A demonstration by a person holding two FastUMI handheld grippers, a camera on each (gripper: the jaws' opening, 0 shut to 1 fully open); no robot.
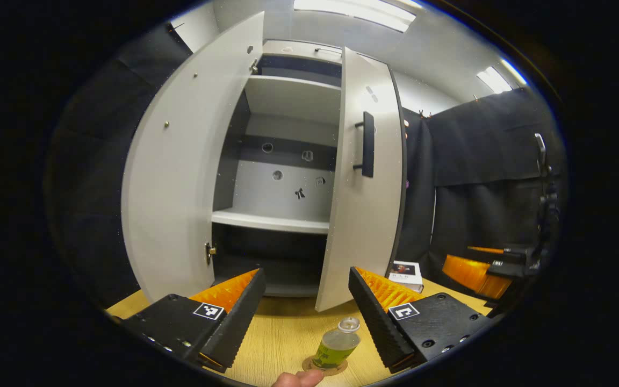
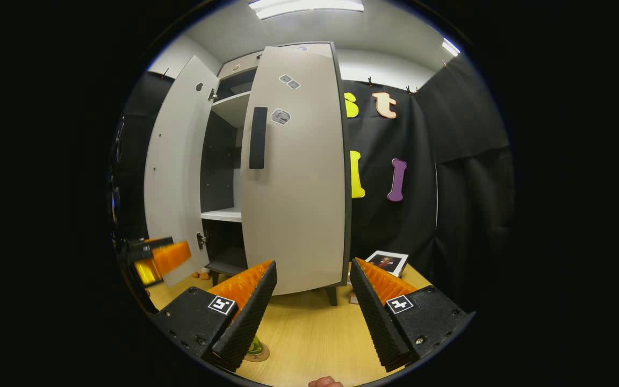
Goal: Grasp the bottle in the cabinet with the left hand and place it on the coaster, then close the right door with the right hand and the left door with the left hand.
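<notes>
Standing on the light wooden table [image 1: 288,328], tall pale-grey cabinet [image 1: 282,177] with both doors swung out: left door [image 1: 180,177] wide open, right door [image 2: 296,177] with its dark bar handle [image 2: 257,137] partly open. Bare white shelf [image 1: 272,220] inside. Lying flat on the table right of the cabinet, white-covered book [image 2: 387,262]. Spread wide and gripping nothing, left tongs [image 1: 307,309], hovering just above the table. Equally wide and empty, right tongs [image 2: 312,301], facing the right door. Resting upright on the round cork coaster [image 1: 324,367], small clear plastic bottle with green label [image 1: 337,344], between the left tongs' fingers [image 1: 239,317] but touching neither.
</notes>
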